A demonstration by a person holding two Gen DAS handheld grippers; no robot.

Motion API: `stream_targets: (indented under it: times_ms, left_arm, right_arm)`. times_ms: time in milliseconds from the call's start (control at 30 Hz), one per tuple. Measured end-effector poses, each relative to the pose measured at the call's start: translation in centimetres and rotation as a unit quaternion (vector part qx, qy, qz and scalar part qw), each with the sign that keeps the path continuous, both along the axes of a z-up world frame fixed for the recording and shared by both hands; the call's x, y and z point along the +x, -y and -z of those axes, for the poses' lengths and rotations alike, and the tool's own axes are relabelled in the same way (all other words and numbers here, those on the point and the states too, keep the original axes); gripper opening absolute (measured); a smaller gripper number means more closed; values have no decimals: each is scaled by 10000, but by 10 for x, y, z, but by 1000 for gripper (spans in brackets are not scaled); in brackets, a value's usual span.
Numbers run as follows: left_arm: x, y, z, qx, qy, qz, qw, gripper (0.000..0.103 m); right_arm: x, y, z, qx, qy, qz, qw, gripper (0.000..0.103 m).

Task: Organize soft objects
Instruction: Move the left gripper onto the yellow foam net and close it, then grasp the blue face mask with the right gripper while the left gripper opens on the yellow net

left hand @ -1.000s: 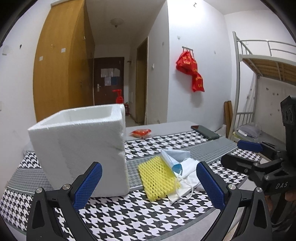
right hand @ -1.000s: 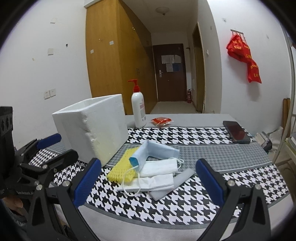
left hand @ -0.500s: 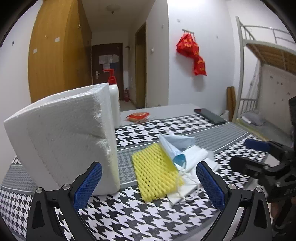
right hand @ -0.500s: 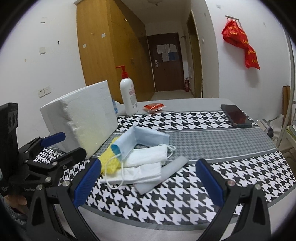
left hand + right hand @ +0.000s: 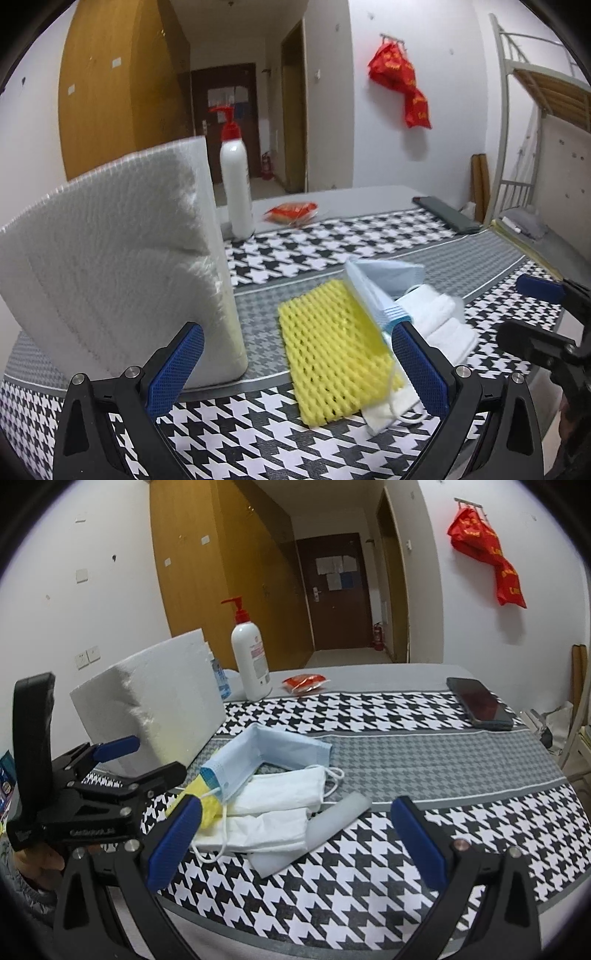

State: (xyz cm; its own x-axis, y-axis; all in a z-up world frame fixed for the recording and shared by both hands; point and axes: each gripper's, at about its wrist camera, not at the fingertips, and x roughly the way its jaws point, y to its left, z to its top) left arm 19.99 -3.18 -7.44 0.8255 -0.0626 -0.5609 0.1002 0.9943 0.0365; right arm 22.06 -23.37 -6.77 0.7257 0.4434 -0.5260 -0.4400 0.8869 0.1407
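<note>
White walls and a brown door stand behind a bench (image 5: 424, 672) with a black and white checked cloth (image 5: 369, 867) on it. At 9 o'clock in the left wrist view sits a big white foam box (image 5: 122, 258). Just beside it, at 6 o'clock, lies a yellow foam net (image 5: 328, 354). A blue mask (image 5: 266, 757) leans over the net's right edge, and white masks (image 5: 280, 805) are piled under it. A grey foam strip (image 5: 325, 827) lies against the white masks, toward 5 o'clock in the right wrist view. All these soft things rest on the cloth in one heap next to the box.

Behind the box stands a white pump bottle (image 5: 251, 661) with a red top. A small red packet (image 5: 306, 682) lies near it, and a dark phone (image 5: 480, 703) lies far off at 2 o'clock.

The left gripper (image 5: 295, 365) has its blue fingers (image 5: 173, 369) wide apart, with the net between them but not touched. The right gripper (image 5: 295, 842) also has its fingers (image 5: 419, 842) wide apart, holding nothing, with the masks just ahead of it. A hand (image 5: 40, 864) holds the left gripper's handle.
</note>
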Motion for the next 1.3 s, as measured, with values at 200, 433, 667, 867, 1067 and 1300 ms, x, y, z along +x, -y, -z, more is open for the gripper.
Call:
stream_targets:
  times_ms: [200,433,667,867,1067,1300]
  left_arm:
    - [8,3,5,145,-269,-133,9994,97]
    - [16,9,15,-56,-723,123,9973,79]
    - [27,17,22,-257,-1083,346,9932,65]
    - [29,20,24,-248,-1221,449,9912,52]
    - [31,14,24,-437,-1280,453,9898,28]
    - [33,11,25,-496,-1303,381,9895,16]
  right_arm:
    - [8,1,4,-77,-131,-34,9999,103]
    - [14,-1,4,-208,-208,-127,9995,103]
    - [19,1,4,-235,-260,-158,9993,103]
    - [26,-3,3,-270,-316,-245,9988,103]
    - [30,-13,1,-350,-326,-428,9979,103]
    - [41,-36,-6,-389,-388,-780,9954,103]
